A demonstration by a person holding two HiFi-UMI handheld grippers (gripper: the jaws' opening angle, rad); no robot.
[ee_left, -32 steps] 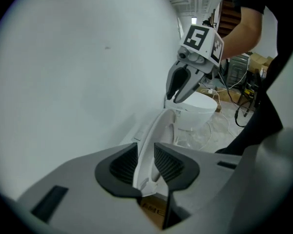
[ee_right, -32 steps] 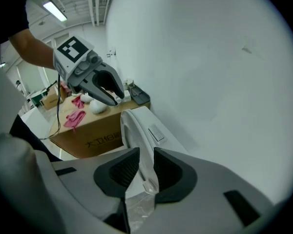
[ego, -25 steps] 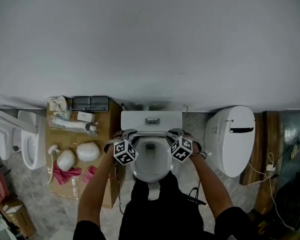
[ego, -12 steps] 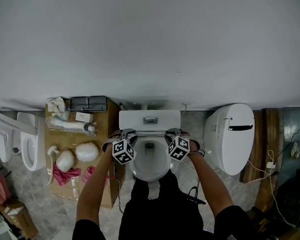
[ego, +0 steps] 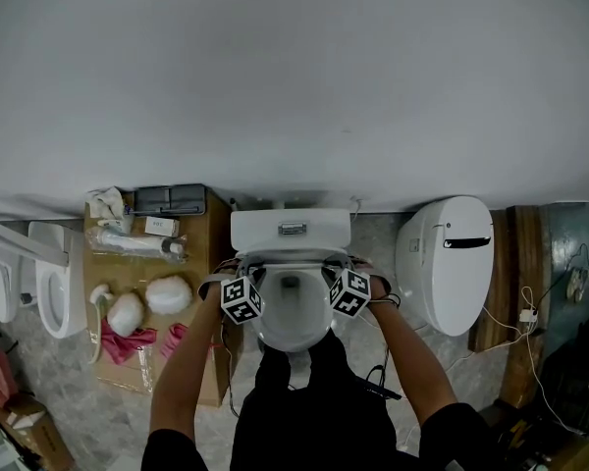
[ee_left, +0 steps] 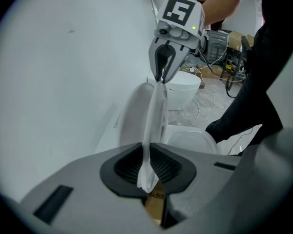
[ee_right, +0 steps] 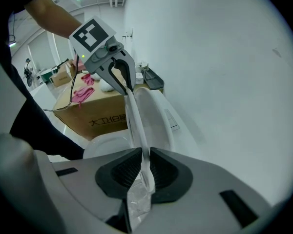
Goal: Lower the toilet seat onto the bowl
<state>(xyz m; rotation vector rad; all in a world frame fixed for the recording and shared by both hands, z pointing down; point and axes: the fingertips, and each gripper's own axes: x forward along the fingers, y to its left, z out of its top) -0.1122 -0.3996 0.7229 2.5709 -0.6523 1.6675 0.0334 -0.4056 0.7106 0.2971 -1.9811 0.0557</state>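
Note:
The white toilet [ego: 293, 327] stands below centre in the head view, its tank [ego: 291, 230] against the wall. Its thin seat [ego: 293, 256] stands raised, edge-on. My left gripper [ego: 238, 265] clamps the seat's left side and my right gripper [ego: 346, 263] its right side. In the left gripper view, the seat edge [ee_left: 154, 116] runs between my left gripper's [ee_left: 149, 165] pads, with the right gripper [ee_left: 162, 77] at its far end. In the right gripper view, my right gripper's [ee_right: 145, 167] jaws are closing and the pads press the seat [ee_right: 136, 121]; the left gripper [ee_right: 128, 87] bites the far end.
A cardboard box [ego: 198, 366] at the left carries white bundles, pink cloths [ego: 128, 341] and a dark tray [ego: 169, 199]. A second toilet with its lid shut [ego: 447, 263] stands at the right, another [ego: 54, 283] at far left. Cables lie on the floor by the right.
Both grippers have stayed at the seat's two sides. The whole scene has drifted slightly up and left in the head view.

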